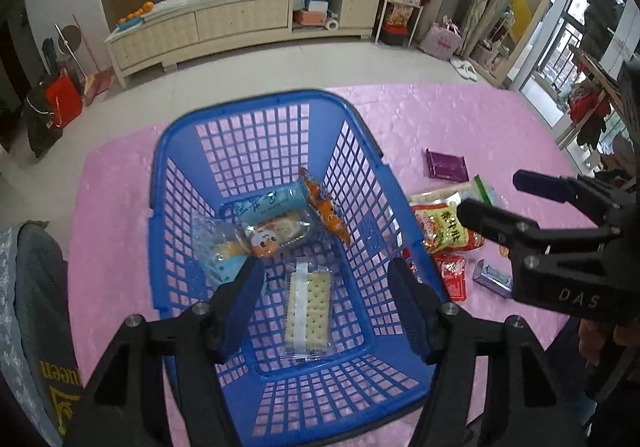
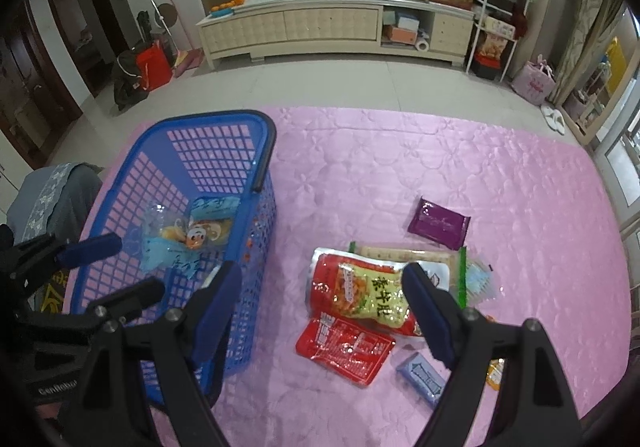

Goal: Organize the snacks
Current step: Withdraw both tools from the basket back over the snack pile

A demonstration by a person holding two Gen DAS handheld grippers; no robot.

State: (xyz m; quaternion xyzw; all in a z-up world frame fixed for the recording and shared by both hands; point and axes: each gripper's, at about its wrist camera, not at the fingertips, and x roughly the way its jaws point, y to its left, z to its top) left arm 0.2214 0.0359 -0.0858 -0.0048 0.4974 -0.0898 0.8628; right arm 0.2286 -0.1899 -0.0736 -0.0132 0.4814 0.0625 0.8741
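Around: blue basket (image 1: 372, 239) on my pink bench (image 2: 400, 167), its wall beside the loose packets.
Snacks: cracker pack (image 1: 308, 311) inside the basket; red-yellow bag (image 2: 360, 291) outside.
Left gripper (image 1: 326, 303): spread, empty, above crackers.
Right gripper (image 2: 324, 307): spread, empty.

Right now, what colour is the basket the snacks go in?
Blue, with a dark handle. The basket shows best in the left wrist view.

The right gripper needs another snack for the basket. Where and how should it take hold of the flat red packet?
The small red packet lies flat on the pink cloth, its upper edge against the larger red-and-yellow bag. Come from straight above with the right gripper and pinch across its free lower corner, toward the camera; that corner has clear cloth around it for the fingers.
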